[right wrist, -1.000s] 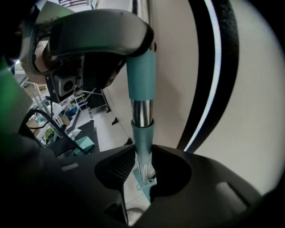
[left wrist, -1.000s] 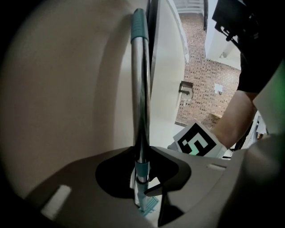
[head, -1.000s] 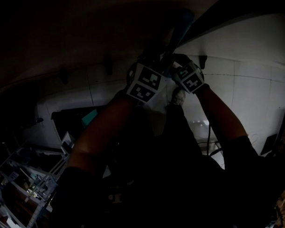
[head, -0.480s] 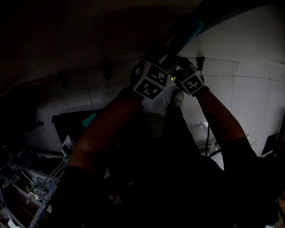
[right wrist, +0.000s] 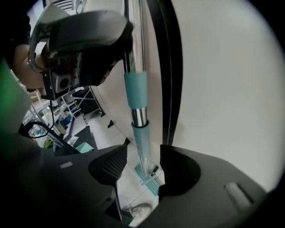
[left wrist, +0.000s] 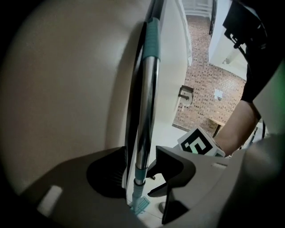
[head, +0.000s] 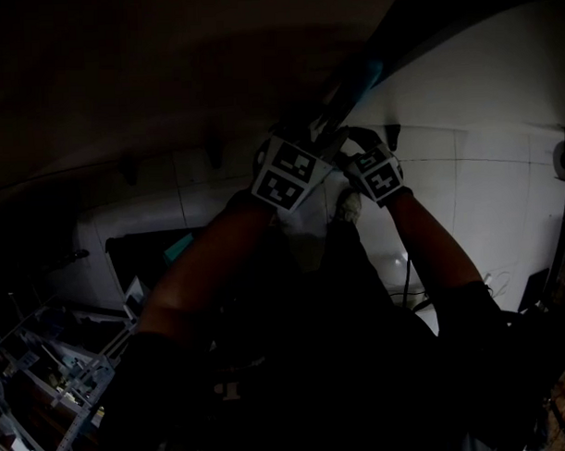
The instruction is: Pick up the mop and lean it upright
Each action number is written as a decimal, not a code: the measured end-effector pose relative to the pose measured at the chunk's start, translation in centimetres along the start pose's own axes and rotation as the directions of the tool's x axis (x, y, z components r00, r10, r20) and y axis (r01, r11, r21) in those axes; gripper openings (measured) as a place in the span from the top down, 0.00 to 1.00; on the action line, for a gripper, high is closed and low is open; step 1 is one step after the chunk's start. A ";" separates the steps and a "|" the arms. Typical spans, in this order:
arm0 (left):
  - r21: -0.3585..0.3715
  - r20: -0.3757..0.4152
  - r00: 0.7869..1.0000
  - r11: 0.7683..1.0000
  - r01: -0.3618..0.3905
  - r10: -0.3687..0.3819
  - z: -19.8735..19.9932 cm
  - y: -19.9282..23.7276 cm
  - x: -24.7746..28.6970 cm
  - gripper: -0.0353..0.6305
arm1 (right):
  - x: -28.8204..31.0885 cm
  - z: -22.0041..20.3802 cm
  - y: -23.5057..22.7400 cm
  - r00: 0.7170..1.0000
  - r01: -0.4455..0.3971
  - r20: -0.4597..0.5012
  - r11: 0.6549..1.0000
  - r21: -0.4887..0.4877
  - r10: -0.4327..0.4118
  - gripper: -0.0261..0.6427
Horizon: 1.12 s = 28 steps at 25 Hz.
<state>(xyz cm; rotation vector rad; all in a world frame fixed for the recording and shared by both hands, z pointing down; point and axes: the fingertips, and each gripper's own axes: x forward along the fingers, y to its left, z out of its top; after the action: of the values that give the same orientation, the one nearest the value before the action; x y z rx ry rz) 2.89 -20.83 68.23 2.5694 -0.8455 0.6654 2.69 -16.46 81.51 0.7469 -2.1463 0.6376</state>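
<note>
The mop's chrome pole [left wrist: 149, 89] with teal sleeves stands nearly upright against a pale wall, and its teal head [left wrist: 141, 205] rests on the floor. My left gripper [left wrist: 140, 173] is opening: the pole runs close along the left pad [left wrist: 107, 178], with a clear gap to the other jaw. My right gripper [right wrist: 142, 167] is also opening around the pole [right wrist: 138, 98], with a gap on each side, above the mop head [right wrist: 149, 178]. In the dark head view the left gripper [head: 285, 172] and right gripper [head: 378, 173] sit side by side at the mop handle [head: 356, 79].
A dark vertical strip [right wrist: 171, 67] runs up the wall beside the pole. The person's shoe [right wrist: 136, 211] is near the mop head. A metal rack [head: 47, 367] and a black mat [head: 144, 243] lie to the left, and a cable [head: 409, 271] hangs to the right.
In the head view both grippers have shifted slightly down and to the left along the handle. The view is too dark to show the jaws moving.
</note>
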 end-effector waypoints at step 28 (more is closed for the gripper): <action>-0.046 0.530 0.842 0.995 -0.093 0.103 23.6 -1.4 -31.3 0.88 | -39.3 26.0 4.3 0.773 0.193 0.628 0.977 -0.092 -0.094 0.91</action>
<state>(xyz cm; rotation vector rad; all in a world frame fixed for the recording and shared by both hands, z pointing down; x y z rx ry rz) -10.89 -16.35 31.80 2.7438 -1.1469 -0.0573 8.09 -18.30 34.52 1.1437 -2.6572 0.1327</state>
